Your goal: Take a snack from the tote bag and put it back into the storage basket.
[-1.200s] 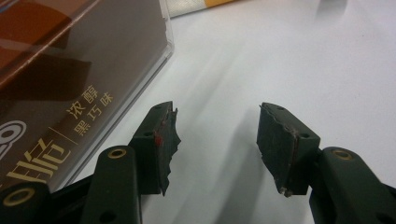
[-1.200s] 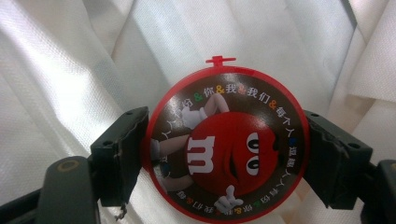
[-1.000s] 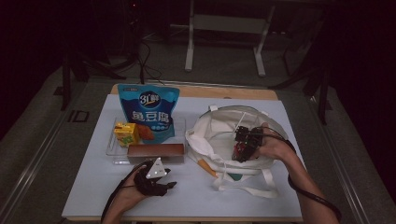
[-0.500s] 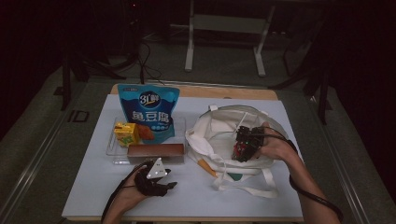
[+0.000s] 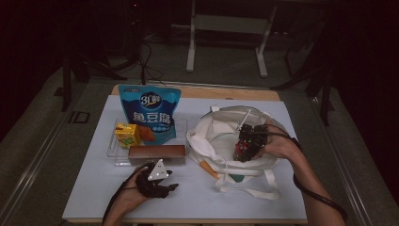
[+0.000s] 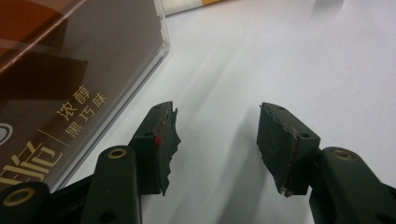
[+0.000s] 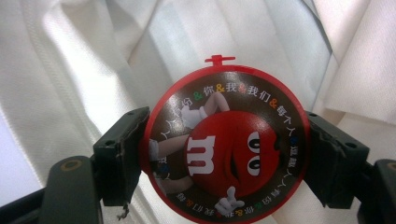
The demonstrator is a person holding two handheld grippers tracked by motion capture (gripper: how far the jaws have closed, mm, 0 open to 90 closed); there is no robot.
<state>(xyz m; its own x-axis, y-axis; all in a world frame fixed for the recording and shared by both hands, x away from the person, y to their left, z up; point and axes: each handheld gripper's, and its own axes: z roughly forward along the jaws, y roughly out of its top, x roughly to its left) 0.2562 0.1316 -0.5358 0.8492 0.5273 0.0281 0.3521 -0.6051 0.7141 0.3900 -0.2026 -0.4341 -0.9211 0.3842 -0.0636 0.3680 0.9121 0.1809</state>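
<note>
Right gripper (image 7: 224, 161) is clamping a round red candy tin (image 7: 225, 154) inside the white tote bag (image 5: 214, 136), right side. Left gripper (image 6: 215, 140) is resting jaws apart, empty, near the brown box (image 5: 157, 153).

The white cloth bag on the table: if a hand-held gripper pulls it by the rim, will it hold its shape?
Probably not. The white cloth bag lies slumped and creased, so it looks floppy. Its loose straps sprawl on the table, so they would likely drag. A pull at the rim would probably bunch the fabric.
</note>
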